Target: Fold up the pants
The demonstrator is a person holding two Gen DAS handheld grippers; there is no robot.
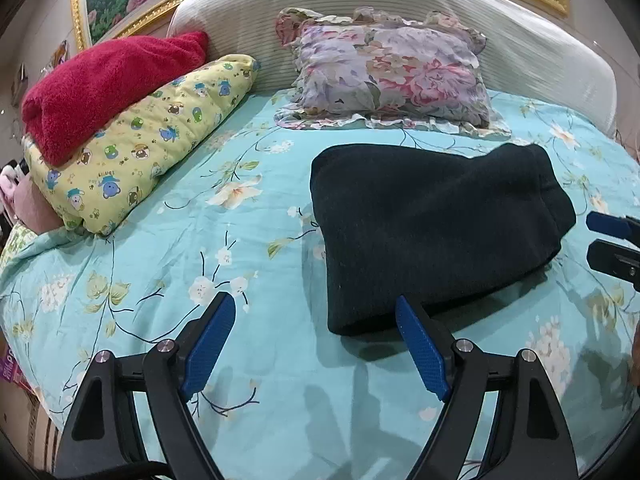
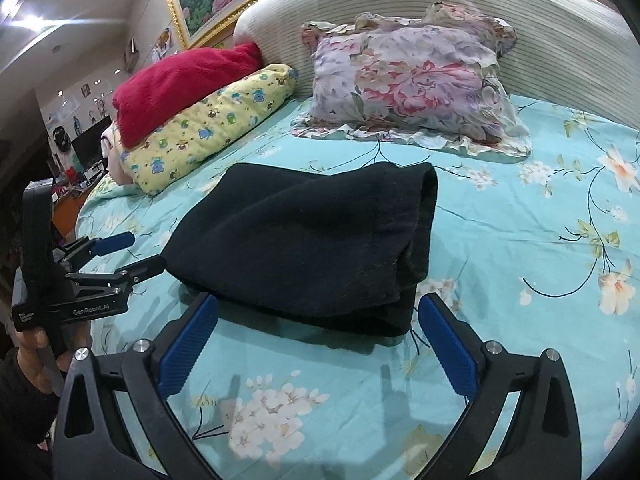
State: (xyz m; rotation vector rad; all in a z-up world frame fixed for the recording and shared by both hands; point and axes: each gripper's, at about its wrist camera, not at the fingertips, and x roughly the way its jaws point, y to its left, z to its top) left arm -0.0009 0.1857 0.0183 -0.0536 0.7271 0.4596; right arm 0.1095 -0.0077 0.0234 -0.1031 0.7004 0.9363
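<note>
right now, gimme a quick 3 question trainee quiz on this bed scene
1. True or false: the black pants lie folded in a compact stack on the bedsheet.
2. Which sits on the yellow cartoon-print quilt? A) red blanket B) floral pillow C) pants
3. Fill in: both the left gripper and the right gripper are ____, holding nothing.

Key: 1 true; 2 A, the red blanket; 3 open.

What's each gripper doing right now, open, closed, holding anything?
Left gripper: open, empty, beside the folded black pants.
Right gripper: open, empty, just short of the pants' near edge.
</note>
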